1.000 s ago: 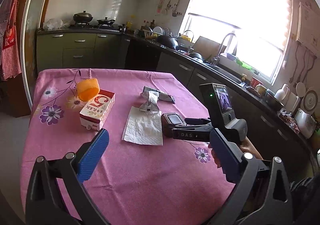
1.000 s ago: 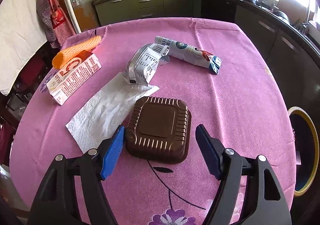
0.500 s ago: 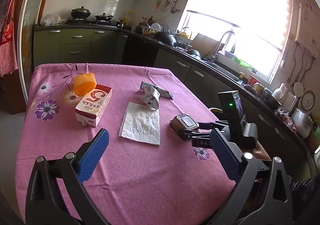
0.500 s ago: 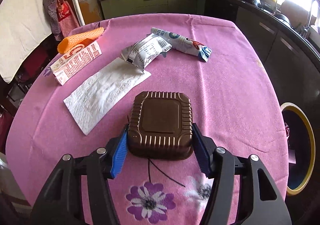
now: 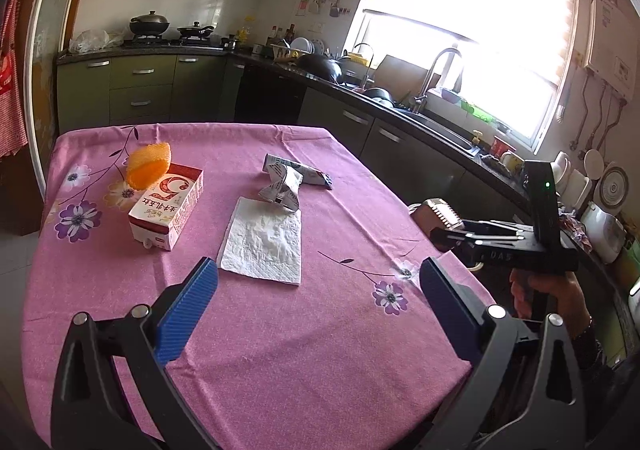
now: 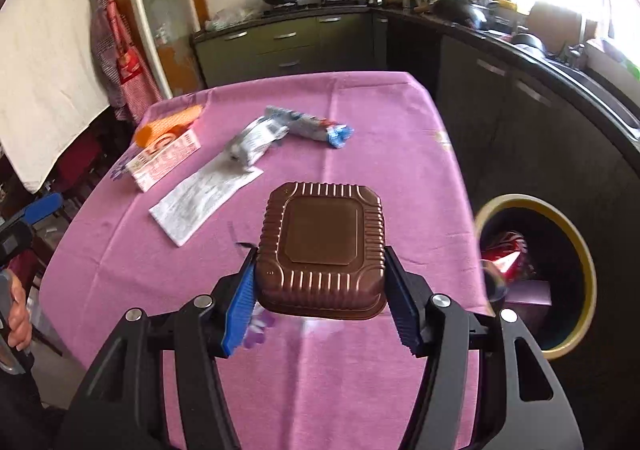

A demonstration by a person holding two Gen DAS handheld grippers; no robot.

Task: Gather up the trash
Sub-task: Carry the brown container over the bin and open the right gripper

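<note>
My right tongs [image 6: 320, 286] clamped on the brown ribbed tray [image 6: 322, 246], lifted above the pink tablecloth [image 6: 360, 153], yellow-rimmed bin [image 6: 576, 246] just right, what looks like red wrapper inside, my left tongs [image 5: 316, 302] wide and empty.

We see a pink-purple tablecloth [image 5: 280, 330] w/ purple & white flower print near its edges. Brown ribbed tray [image 6: 322, 246] sits btwn the blue pads of the black right gripper [image 6: 320, 290]. Left gripper [image 5: 316, 306]: black frame, blue ribbed pads too. White embossed napkin [image 5: 264, 242] mid-cloth. Red & white carton [image 5: 168, 209] toward the left edge, w/ orange mesh [image 5: 149, 165] on it. Silver-grey printed wrapper [image 5: 282, 189]. Bin [image 6: 536, 270] off the right edge: yellow rim, dark inside, red & white scrap in it.
</note>
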